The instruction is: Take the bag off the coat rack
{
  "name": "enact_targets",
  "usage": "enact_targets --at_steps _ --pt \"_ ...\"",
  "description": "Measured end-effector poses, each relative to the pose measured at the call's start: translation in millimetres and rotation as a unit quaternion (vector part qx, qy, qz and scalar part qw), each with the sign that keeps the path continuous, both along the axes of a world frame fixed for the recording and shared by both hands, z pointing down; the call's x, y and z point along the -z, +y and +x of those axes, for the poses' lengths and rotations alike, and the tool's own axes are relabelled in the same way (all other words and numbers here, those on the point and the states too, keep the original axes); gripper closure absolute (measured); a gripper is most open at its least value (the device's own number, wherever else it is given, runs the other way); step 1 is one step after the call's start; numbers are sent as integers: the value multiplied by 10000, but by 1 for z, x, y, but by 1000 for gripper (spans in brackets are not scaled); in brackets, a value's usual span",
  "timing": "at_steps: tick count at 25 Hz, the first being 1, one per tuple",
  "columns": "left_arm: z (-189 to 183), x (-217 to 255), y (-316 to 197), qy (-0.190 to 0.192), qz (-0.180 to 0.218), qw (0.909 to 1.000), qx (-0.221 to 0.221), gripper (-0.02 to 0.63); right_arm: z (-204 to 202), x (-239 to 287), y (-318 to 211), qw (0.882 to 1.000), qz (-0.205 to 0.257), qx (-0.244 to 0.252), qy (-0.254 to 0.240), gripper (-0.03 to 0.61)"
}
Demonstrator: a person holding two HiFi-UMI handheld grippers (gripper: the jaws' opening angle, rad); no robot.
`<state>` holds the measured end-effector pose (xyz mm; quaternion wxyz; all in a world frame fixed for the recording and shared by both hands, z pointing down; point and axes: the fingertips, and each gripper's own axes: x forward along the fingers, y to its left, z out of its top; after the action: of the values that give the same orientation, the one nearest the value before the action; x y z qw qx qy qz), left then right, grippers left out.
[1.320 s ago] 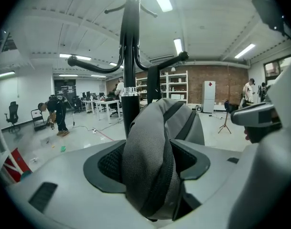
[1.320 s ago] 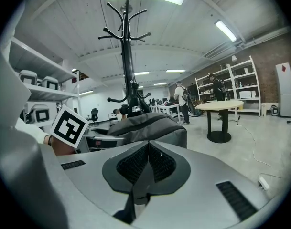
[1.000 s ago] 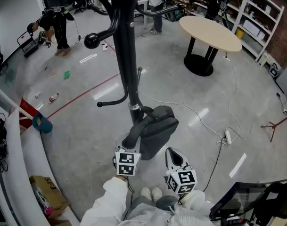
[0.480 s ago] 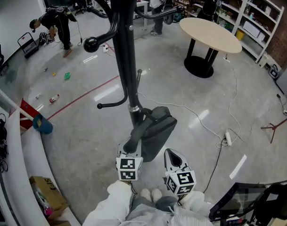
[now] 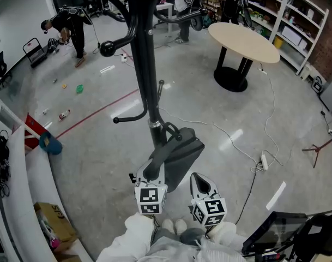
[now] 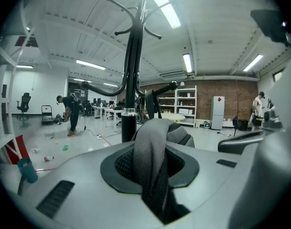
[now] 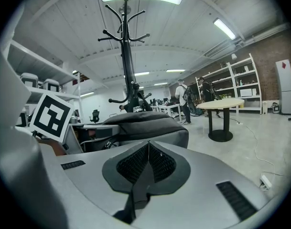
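A grey bag [image 5: 182, 156] hangs low on the black coat rack [image 5: 146, 64], its strap [image 5: 157, 162] running down toward me. My left gripper [image 5: 150, 176] has that strap [image 6: 150, 161] between its jaws, which are closing on it; the mesh pads press on the webbing. In the left gripper view the left gripper [image 6: 154, 171] looks up the strap to the coat rack [image 6: 131, 80]. To the right of the bag, my right gripper [image 5: 199, 179] is shut with nothing in it. The right gripper [image 7: 147, 165] looks across at the bag [image 7: 147, 127] and the coat rack [image 7: 128, 61].
A round beige table [image 5: 243, 36] stands at the back right, with shelves [image 5: 296, 10] behind it. A cable and power strip [image 5: 264, 158] lie on the floor at the right. A person [image 5: 65, 25] bends over at the far left. A cardboard box [image 5: 51, 222] sits at the near left.
My left gripper has drawn back a little toward me with the strap, which now runs straighter from the bag. The right gripper has not moved.
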<state>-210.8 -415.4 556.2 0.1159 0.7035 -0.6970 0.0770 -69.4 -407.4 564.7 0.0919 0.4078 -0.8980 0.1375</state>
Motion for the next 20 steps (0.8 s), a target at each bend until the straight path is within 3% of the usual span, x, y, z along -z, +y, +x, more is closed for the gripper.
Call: enact_targets --at_steps 5,12,20 --pt "8 24 6 -106 200 9997 -55 532 2 4 4 10000 60 28 -47 565" --pt "15 54 13 104 355 9993 25 534 5 18 10 9996 191 68 -197 565" --pt "34 75 25 64 455 9989 -81 532 15 33 21 9990 273 40 -349 565"
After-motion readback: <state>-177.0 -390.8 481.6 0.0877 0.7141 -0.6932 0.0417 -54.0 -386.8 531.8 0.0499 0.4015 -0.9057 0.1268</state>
